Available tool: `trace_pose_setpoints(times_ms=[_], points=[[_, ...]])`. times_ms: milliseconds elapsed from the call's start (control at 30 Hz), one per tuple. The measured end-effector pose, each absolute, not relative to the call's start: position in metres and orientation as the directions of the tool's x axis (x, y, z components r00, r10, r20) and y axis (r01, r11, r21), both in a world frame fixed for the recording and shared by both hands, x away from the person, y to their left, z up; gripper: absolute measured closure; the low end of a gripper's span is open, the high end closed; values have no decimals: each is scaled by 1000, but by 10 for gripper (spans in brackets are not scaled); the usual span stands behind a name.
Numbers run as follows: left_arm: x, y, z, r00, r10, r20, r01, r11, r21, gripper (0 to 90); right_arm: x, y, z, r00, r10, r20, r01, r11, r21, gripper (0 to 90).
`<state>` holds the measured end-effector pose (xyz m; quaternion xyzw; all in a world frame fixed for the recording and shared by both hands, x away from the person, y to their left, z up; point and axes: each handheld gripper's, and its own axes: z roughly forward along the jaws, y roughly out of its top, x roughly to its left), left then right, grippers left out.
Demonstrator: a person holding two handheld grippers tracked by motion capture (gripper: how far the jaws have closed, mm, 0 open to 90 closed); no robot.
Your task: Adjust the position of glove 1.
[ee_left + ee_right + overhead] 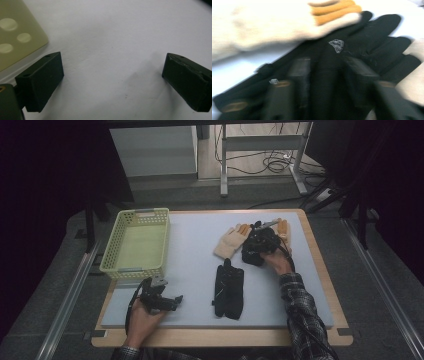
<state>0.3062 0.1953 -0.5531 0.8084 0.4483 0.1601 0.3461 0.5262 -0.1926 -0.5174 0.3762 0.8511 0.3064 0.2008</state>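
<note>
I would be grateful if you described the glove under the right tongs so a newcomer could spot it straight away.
Start at the grey mat and look to its far right part, where cream gloves lie. The black glove lies there under the right tongs, partly beneath a cream one; a small silver logo marks it, and another black pair lies nearer the person.

The right gripper view was smeared by motion blur. A black glove [362, 50] lay between and ahead of the jaws; whether the pads pressed it could not be told. Its cuff ran off the lower left edge. A cream glove [269, 25] beyond the jaws was cut by the top edge.
</note>
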Motion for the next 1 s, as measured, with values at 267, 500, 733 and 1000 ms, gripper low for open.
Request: trace_pose_setpoints(times_ms=[267, 500, 733, 1000], points=[[306, 195, -553, 547, 836, -52, 614, -358, 703, 38, 527, -189, -513, -619, 775, -127, 535, 535, 654, 814], [306, 195, -553, 546, 836, -52, 614, -358, 703, 38, 509, -209, -493, -598, 794, -107, 540, 498, 679, 816], [306, 195, -553, 547, 836, -51, 614, -359, 703, 38, 468, -219, -466, -625, 775, -87, 493, 479, 726, 816], [306, 195, -553, 547, 836, -51, 614, -359, 702, 38, 413, -202, -445, -684, 724, -85, 439, 503, 744, 815]])
